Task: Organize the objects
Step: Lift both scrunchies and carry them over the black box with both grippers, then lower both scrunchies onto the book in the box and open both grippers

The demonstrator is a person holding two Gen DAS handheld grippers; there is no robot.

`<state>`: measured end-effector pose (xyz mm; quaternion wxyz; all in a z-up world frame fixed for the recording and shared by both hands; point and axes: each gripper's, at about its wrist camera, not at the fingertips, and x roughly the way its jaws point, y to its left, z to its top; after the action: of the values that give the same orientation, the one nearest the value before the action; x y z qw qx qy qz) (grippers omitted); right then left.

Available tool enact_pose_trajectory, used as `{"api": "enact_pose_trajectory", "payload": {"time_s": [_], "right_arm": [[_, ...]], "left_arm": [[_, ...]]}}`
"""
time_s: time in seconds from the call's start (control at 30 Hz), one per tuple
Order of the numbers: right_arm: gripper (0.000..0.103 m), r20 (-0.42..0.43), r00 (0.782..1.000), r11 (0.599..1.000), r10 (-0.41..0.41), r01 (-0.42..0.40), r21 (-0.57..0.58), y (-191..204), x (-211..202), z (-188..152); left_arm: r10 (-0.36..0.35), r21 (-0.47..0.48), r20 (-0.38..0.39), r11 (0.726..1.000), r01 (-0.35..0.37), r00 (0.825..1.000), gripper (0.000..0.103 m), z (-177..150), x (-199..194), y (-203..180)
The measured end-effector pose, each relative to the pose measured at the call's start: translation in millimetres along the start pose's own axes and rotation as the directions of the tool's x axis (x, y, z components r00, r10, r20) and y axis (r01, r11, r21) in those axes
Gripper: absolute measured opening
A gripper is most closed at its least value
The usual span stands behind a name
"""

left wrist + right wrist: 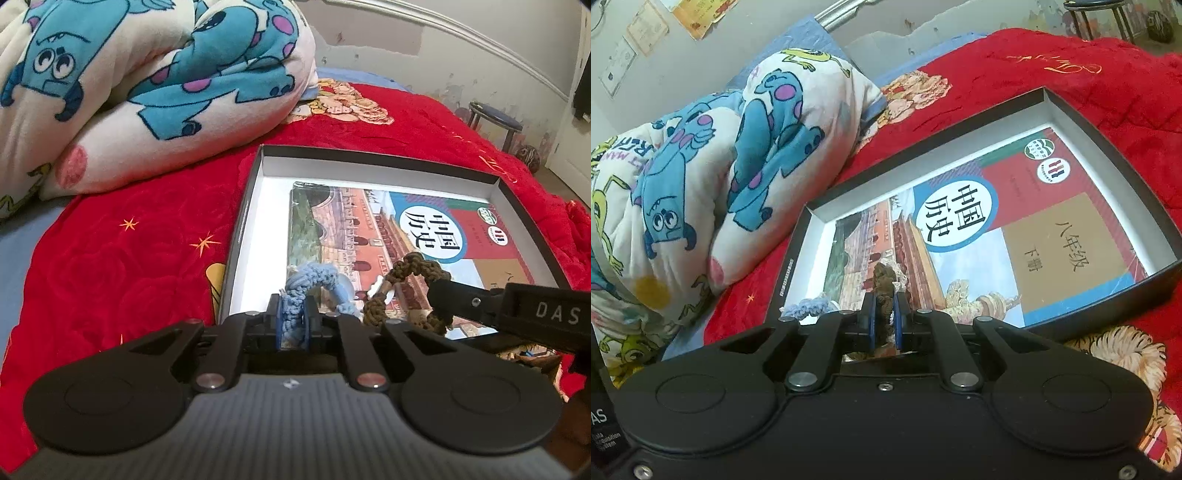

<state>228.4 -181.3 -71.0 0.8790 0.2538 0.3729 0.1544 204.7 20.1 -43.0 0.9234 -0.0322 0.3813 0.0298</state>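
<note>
While both knotted cords are pinched over the near end of the box [376,157], the main risk is a snag. The left gripper [293,315] has its jaws clamped on the blue braided cord [314,284]; the right gripper [884,314] is closed tight on the brown braided cord [410,267]. In the left view the brown loop lies at about 3 o'clock from the blue one, just beside it — whether they touch I cannot tell. If one is let go while the other is pulled away, I judge the knots could catch and drag the freed cord out over the rim. The box is shallow and sits on soft bedding, so a downward push might tip it or shift the textbook [979,236] lying flat inside (cover up, filling most of the floor).

Surface: a red plush bedspread [147,266] with gold stars and embroidered figures — yielding, not level. At 10 o'clock from the box, a bundled white quilt [147,81] printed with blue monsters rests near the box's far corner. Beyond, at 1 o'clock, a dark stool [495,120] stands off the bed against a scuffed pale wall [388,40], with papers [639,40] pinned up in the right view.
</note>
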Motion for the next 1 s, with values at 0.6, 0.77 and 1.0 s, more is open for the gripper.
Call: {"api": "enact_pose_trajectory", "payload": {"time_s": [0.6, 0.77, 1.0], "right_arm": [[0.02, -0.031, 0.999, 0.998, 0.024, -0.022, 0.067, -8, 1, -1], [0.04, 0.004, 0.999, 0.996, 0.044, -0.044, 0.078, -2, -14, -5], [0.059, 0.042, 0.996, 0.994, 0.076, -0.079, 0.069, 6, -40, -8]], "left_arm": [[-0.031, 0.013, -0.004, 0.999, 0.031, 1.0, 0.071, -2, -1, -3], [-0.064, -0.008, 0.015, 0.998, 0.064, 0.998, 0.082, -2, -10, -3], [-0.055, -0.041, 0.051, 0.998, 0.057, 0.997, 0.088, -1, -32, 7]]}}
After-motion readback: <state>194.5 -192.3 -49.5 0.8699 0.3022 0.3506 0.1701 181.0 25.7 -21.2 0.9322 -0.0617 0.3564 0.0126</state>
